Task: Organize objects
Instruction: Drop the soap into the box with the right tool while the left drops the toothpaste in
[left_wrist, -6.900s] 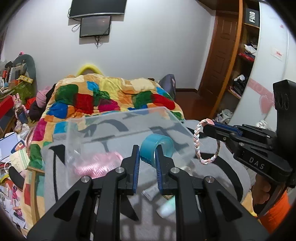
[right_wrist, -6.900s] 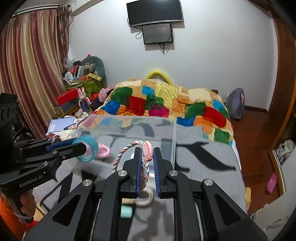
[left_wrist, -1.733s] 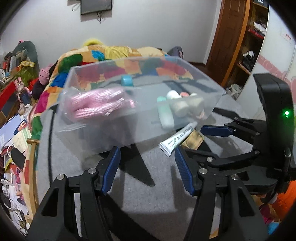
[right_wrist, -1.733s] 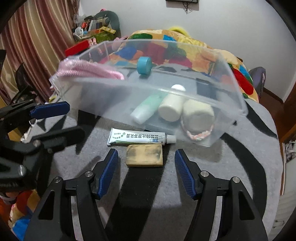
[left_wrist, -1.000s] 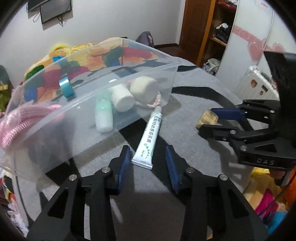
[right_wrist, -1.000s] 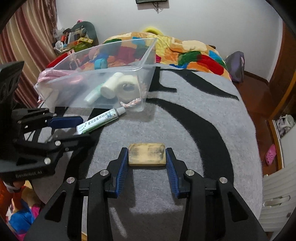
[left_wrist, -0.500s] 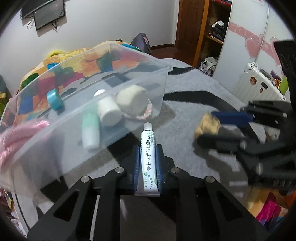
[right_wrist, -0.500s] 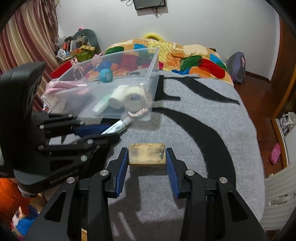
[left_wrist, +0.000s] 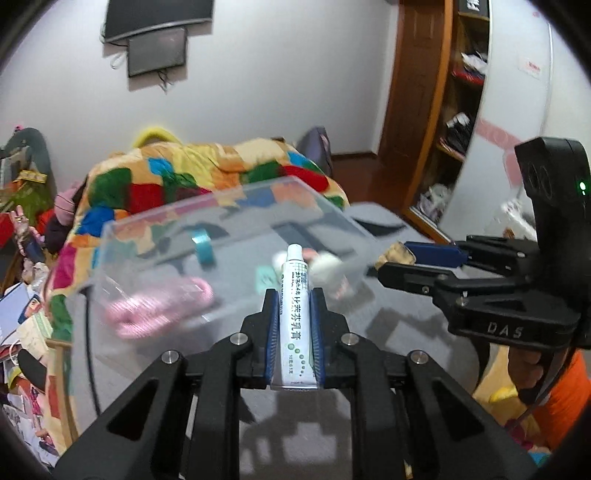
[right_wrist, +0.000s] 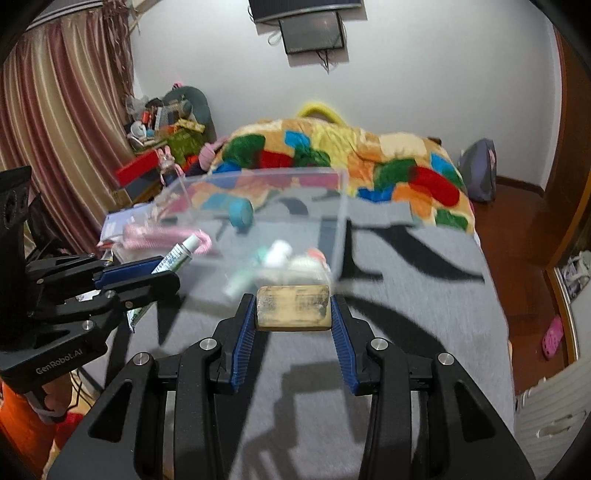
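Note:
My left gripper (left_wrist: 293, 295) is shut on a white ointment tube (left_wrist: 294, 314) with green print, held above the grey blanket in front of the clear plastic bin (left_wrist: 122, 236). My right gripper (right_wrist: 293, 306) is shut on a tan rectangular block (right_wrist: 293, 308), held just before the bin (right_wrist: 340, 221). The bin holds a pink coiled cord (left_wrist: 159, 306), a teal tape roll (left_wrist: 203, 247), small bottles and a white roll (right_wrist: 303, 264). The left gripper with the tube (right_wrist: 177, 254) shows at the left of the right wrist view; the right gripper with the block (left_wrist: 397, 254) shows at the right of the left wrist view.
The bin stands on a grey and black blanket (right_wrist: 406, 295) on a bed with a patchwork quilt (right_wrist: 332, 155) behind. Clutter and curtains (right_wrist: 55, 129) lie to the left. A wooden door and shelves (left_wrist: 443, 92) are to the right.
Both grippers have lifted their objects off the blanket and raised them toward the bin. The cameras now tilt up to show the wall and the screen.

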